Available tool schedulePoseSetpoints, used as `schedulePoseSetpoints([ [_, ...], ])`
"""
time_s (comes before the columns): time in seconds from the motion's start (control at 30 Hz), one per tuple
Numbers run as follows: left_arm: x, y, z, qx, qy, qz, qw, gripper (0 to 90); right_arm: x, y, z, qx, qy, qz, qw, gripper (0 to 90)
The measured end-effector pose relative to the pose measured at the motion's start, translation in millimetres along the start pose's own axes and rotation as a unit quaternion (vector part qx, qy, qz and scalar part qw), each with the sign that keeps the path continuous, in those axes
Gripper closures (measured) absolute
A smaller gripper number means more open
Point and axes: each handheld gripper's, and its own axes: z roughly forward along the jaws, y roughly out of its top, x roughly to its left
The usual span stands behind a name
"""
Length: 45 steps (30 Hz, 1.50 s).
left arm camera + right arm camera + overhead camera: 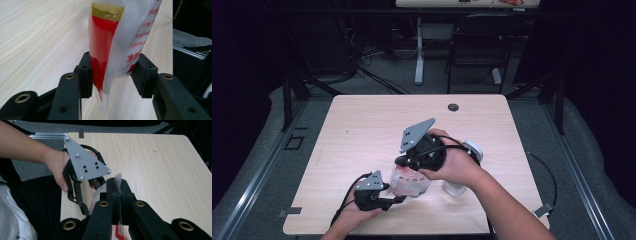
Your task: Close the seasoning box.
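Note:
A red and white plastic pouch (412, 184) stands near the table's front edge, between my two grippers. My right gripper (408, 166) comes down on it from above. In the right gripper view its jaws (117, 187) are shut on the pouch's clear top seam (118, 177). My left gripper (400, 199) reaches in from the left, low by the table. Seen from the left gripper view, the pouch (112, 42) sits between the jaws (112, 75), and both pads touch its sides. The left gripper's grey plate (85, 162) and the hand holding it appear in the right gripper view.
A white object (457, 188) lies on the wooden table (362, 130), partly behind the right hand. A cable hole (453, 107) sits at the far edge. Beyond the table stand a chair (477, 45) and another table's leg (419, 55).

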Motion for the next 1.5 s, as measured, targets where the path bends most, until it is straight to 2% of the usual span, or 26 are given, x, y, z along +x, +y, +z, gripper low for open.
schedulePoseSetpoints([
  [0.43,-1.4,5.7,-8.7,0.017,0.011,0.003,0.9998,60.8,-3.5,-7.5,-7.1,-0.014,-0.001,0.009,0.9999,90.0],
  [0.93,-1.3,8.1,-10.7,0.029,0.008,0.005,0.9995,62.3,-6.1,-19.4,-11.4,-0.023,-0.001,0.016,0.9996,90.0],
  [1.33,-1.4,14.4,-12.8,0.054,0.012,0.009,0.9984,63.3,-6.7,-30.6,-15.7,-0.025,-0.007,0.019,0.9995,89.7],
  [1.5,-1.2,19.3,-14.9,0.072,0.012,0.01,0.9973,63.9,-8.9,-35.3,-16.9,-0.027,-0.008,0.024,0.9993,89.2],
])
